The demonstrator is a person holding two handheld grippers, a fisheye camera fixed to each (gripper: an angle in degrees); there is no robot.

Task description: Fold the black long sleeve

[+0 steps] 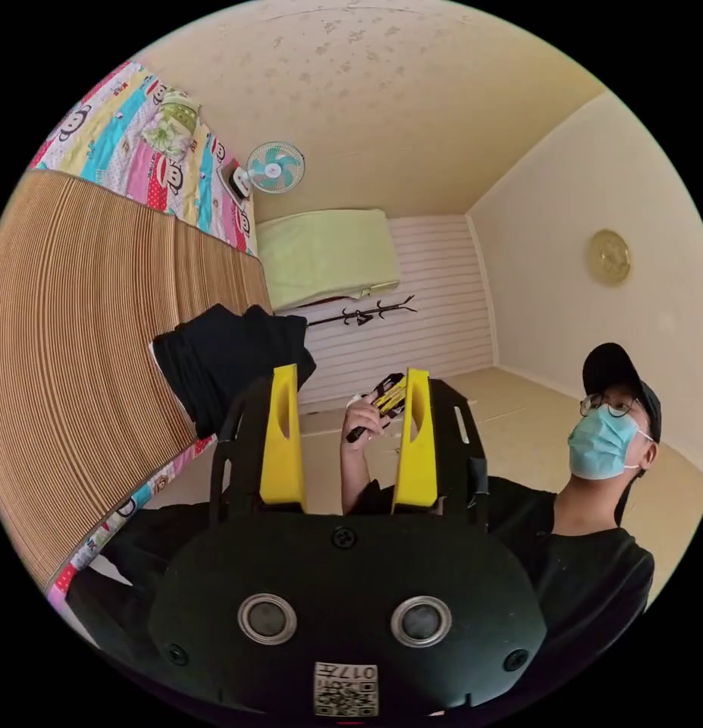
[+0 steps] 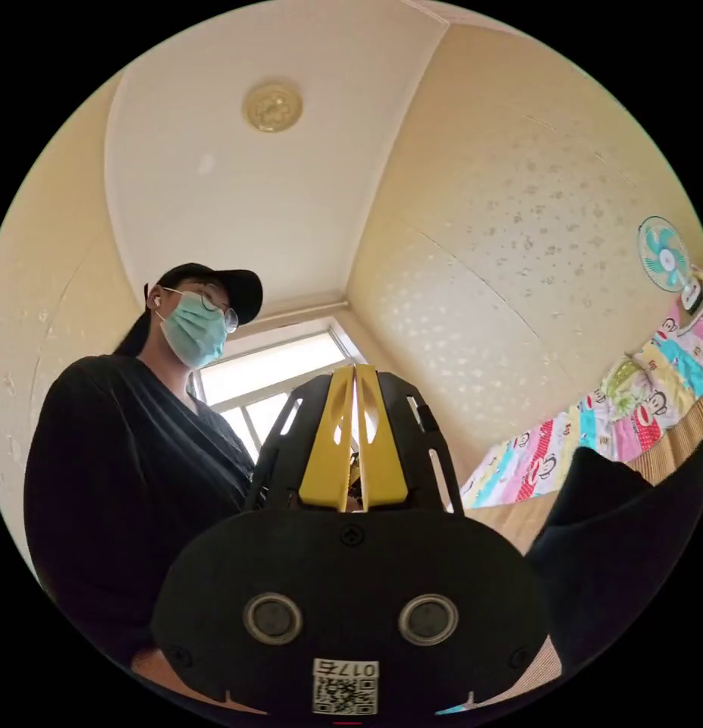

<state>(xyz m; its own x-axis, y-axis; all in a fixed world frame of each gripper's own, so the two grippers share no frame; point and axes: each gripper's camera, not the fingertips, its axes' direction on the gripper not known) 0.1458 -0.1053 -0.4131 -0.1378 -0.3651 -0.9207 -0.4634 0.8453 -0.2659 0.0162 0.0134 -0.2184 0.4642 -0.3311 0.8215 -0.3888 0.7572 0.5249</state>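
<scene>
Landmark: the woven bamboo mat (image 1: 78,341) spread over the bed.

Writing: each tool body carries a white sticker with a square code and a few characters. Not read off. The cartoon-print bedsheet (image 1: 131,144) under the mat shows repeated monkey faces; no legible words.

Left tool (image 1: 349,432): yellow jaws stand well apart, nothing between them, pointed away from the mat toward the room. Right tool (image 2: 355,432): jaws closed together, tips meeting, nothing seen pinched between them. In the left gripper view the right tool also appears past the jaws, held in the person's hand (image 1: 364,425).

Black long sleeve (image 1: 230,356): lies bunched in a rough folded heap on the mat, at the mat's edge nearest the floor, one corner overhanging that edge. In the right gripper view it is the dark mass (image 2: 616,546) on the mat close beside the tool.

Edges and room: the mat's surface away from the garment is bare slats. Sheet border shows along two sides of the mat.

Surroundings: small turquoise fan (image 1: 275,167) stands off the mat's far corner, beside a floral pillow (image 1: 169,125) on the sheet. A pale green curtain (image 1: 328,254) and a dark coat rack (image 1: 362,312) lie beyond the mat's end. The person (image 1: 586,531), in black top, cap and mask, stands off the mat's floor-side edge.
</scene>
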